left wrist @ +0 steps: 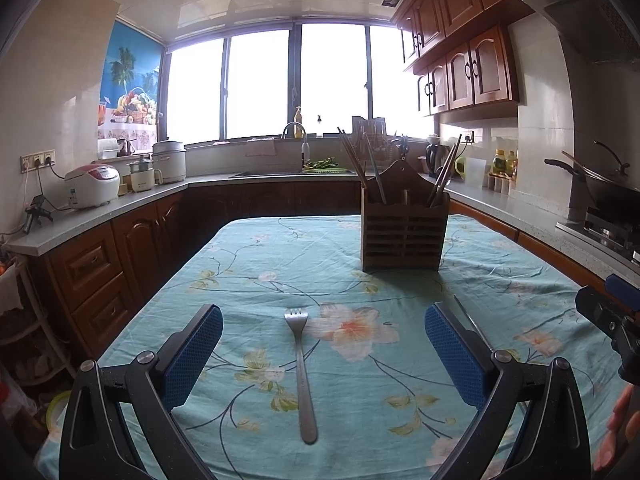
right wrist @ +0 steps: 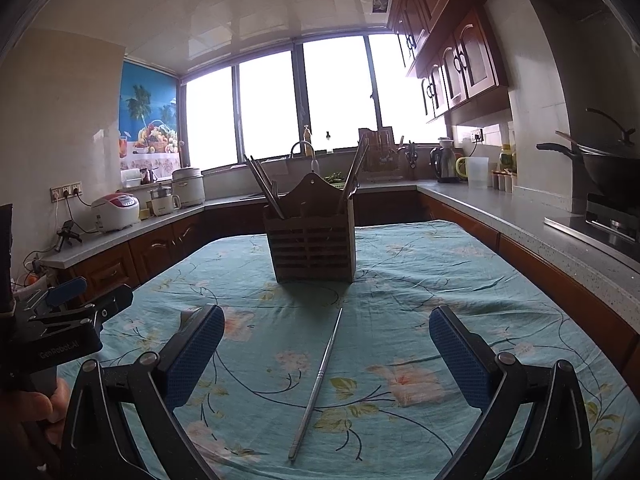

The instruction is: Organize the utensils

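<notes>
The plain grey stainless-steel fork (left wrist: pixel 301 372) lies flat on the desk directly ahead of the left hand-held gripper (left wrist: pixel 323 356), centred in the gap between its two blue-padded fingers (left wrist: pixel 192 356). Its long axis runs near to far, almost in line with the fingers: handle end nearest the camera, tines pointing away toward the brown slatted wooden utensil holder (left wrist: pixel 404 236). That alignment is what the coming move seems to turn on, since jaws closing sideways would meet the narrow handle squarely. The left hand-held gripper is spread wide and grips nothing.

The thin silver metal chopstick (right wrist: pixel 316 384) lies likewise between the fingers of the right hand-held gripper (right wrist: pixel 326 358), also spread wide and empty. Its axis is again near to far but tilted, the near end a little to the left, the far tip leaning right. Each utensil is plainly nearer its own gripper, the fork on the left, the chopstick on the right.

Both are slim, smooth and low against the cloth, so I judge a pinch could slip.

The holder stands upright farther back on the desk, already carrying several chopsticks. Everything rests on a teal floral tablecloth (right wrist: pixel 460 280), slightly wrinkled.
</notes>
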### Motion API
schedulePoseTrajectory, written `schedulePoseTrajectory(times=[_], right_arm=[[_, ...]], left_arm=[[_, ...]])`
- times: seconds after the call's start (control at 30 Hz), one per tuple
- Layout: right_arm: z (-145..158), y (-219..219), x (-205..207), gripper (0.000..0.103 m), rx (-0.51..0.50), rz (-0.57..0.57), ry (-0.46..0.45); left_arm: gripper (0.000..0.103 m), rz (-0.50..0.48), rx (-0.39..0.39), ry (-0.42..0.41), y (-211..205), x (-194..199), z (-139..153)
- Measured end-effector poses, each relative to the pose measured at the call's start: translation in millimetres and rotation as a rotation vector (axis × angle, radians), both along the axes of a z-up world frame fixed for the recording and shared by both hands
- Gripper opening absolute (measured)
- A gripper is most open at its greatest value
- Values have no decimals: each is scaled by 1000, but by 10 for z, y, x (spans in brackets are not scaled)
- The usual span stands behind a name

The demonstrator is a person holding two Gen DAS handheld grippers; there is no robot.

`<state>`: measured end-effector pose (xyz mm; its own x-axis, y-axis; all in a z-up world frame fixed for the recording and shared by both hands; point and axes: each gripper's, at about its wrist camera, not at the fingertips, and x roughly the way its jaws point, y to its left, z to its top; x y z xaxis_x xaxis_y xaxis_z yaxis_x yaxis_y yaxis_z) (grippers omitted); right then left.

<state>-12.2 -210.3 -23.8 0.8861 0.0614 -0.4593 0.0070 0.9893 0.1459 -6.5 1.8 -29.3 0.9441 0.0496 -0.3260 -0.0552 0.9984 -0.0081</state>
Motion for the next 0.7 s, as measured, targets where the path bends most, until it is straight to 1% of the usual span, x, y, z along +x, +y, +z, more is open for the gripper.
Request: schedulePoseTrajectory(times=[0.7], right_arm=[[67,4,-19,103,12,13,-24]], left_arm=[[102,-10,3,-12,-46,-41,25]])
